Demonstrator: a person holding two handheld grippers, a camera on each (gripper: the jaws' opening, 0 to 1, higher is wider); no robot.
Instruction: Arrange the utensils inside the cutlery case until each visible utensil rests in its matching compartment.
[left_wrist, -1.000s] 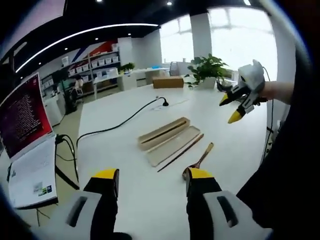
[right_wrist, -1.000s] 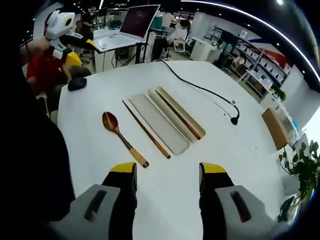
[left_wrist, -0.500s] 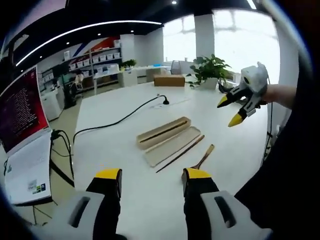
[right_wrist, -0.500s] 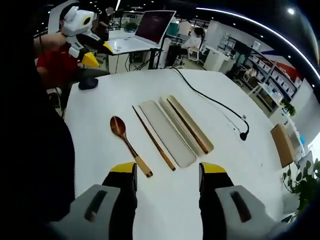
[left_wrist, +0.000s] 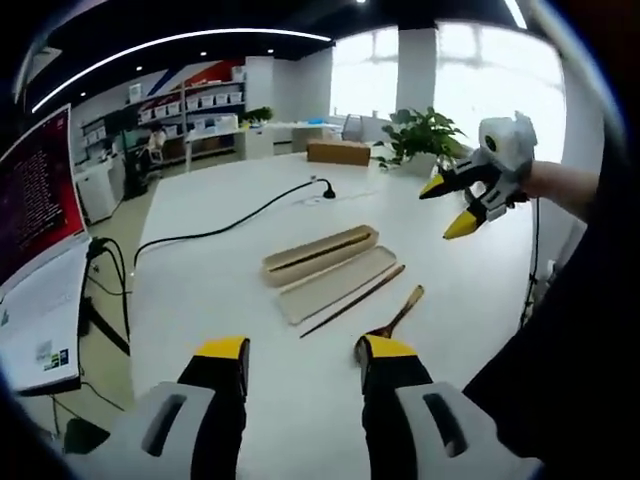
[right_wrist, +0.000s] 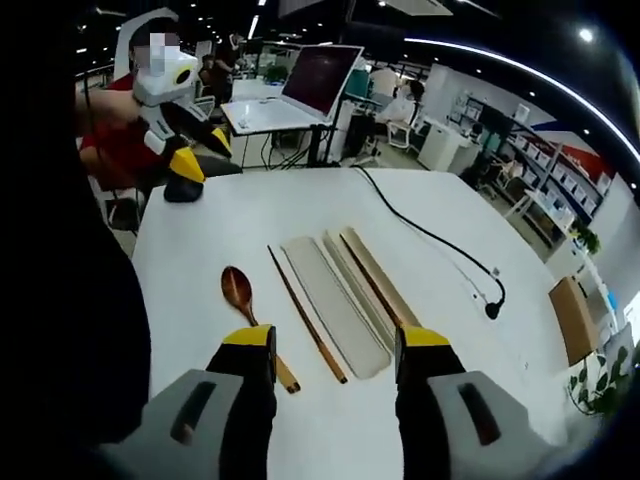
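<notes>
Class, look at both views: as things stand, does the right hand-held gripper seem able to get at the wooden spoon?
Probably yes. The right hand-held gripper is open above the table, the spoon lies bare just ahead beside the chopsticks, and nothing covers it.

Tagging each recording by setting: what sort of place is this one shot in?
Most likely an open-plan office or lab. A large white table holds the cutlery case; an open laptop sits on a desk behind it, storage-bin shelves line the far wall, and a potted plant stands by big windows.
</notes>
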